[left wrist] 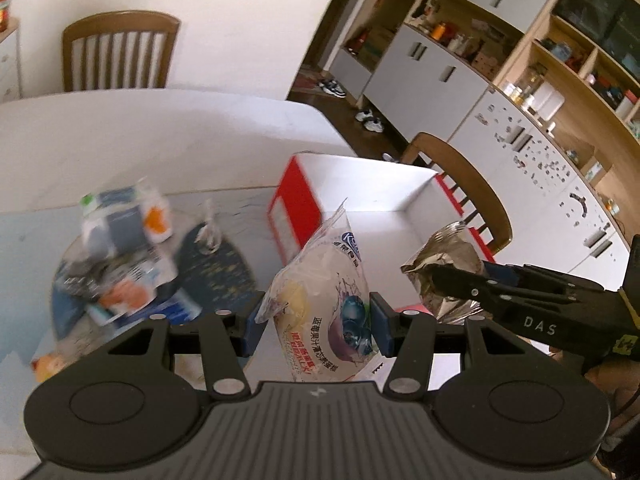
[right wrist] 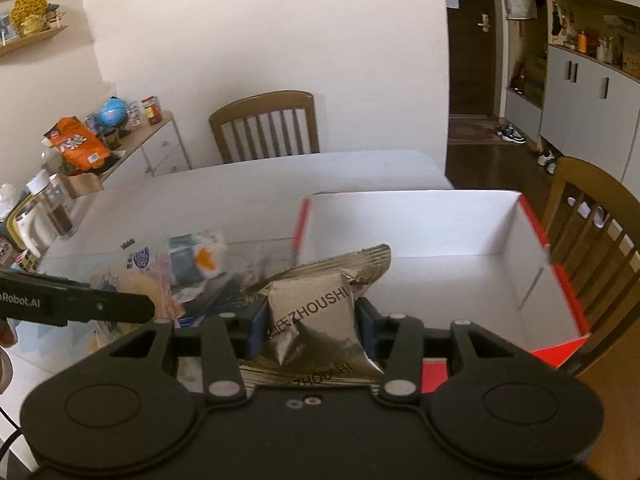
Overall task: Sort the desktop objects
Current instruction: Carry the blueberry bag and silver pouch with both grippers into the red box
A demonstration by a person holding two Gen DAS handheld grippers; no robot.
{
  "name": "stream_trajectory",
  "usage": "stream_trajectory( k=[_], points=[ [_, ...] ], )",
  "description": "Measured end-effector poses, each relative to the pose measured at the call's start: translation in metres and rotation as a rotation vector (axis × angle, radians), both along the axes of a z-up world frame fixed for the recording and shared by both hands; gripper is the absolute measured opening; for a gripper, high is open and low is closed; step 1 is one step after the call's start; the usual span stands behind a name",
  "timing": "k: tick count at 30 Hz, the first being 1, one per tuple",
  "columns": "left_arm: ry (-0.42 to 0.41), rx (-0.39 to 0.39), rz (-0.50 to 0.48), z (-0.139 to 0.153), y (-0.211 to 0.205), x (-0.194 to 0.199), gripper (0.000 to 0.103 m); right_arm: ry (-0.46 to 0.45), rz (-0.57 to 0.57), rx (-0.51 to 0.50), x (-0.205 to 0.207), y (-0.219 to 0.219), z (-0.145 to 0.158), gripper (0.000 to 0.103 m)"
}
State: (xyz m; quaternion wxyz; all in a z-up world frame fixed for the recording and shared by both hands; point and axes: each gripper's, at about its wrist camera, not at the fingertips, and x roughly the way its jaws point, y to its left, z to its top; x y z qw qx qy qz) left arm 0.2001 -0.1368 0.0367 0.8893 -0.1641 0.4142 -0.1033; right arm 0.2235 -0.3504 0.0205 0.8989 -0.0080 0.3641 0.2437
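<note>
My left gripper [left wrist: 316,326] is shut on a clear snack packet with a blueberry print [left wrist: 324,292], held upright just before the near left corner of a red-and-white cardboard box [left wrist: 400,196]. My right gripper [right wrist: 312,330] is shut on a silver foil packet marked ZHOUSHI [right wrist: 316,312], held at the box's [right wrist: 440,232] near left edge. The foil packet [left wrist: 444,264] and the right gripper [left wrist: 448,280] also show at the right of the left wrist view. The left gripper's arm [right wrist: 80,306] shows at the left of the right wrist view.
Several packets [left wrist: 120,256] lie in a blurred pile on a dark round mat [left wrist: 224,264] left of the box. Wooden chairs stand behind the table [right wrist: 264,124] and to its right [right wrist: 592,240]. A cluttered sideboard [right wrist: 120,148] stands far left.
</note>
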Motion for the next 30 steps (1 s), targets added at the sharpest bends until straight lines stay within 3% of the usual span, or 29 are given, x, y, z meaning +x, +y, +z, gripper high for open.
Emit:
stream_trajectory(
  k=[19, 22, 30],
  points=[
    [0.040, 0.068, -0.112, 0.001, -0.077, 0.099, 0.053, 0.000, -0.045, -0.032, 0.055, -0.065, -0.019, 0.045],
    [0.062, 0.121, -0.138, -0.007, -0.092, 0.119, 0.053, 0.002, -0.042, -0.054, 0.066, -0.070, -0.024, 0.045],
    [0.151, 0.166, -0.186, -0.040, -0.118, 0.160, 0.053, 0.049, -0.040, -0.085, 0.089, -0.078, -0.050, 0.045]
  ],
)
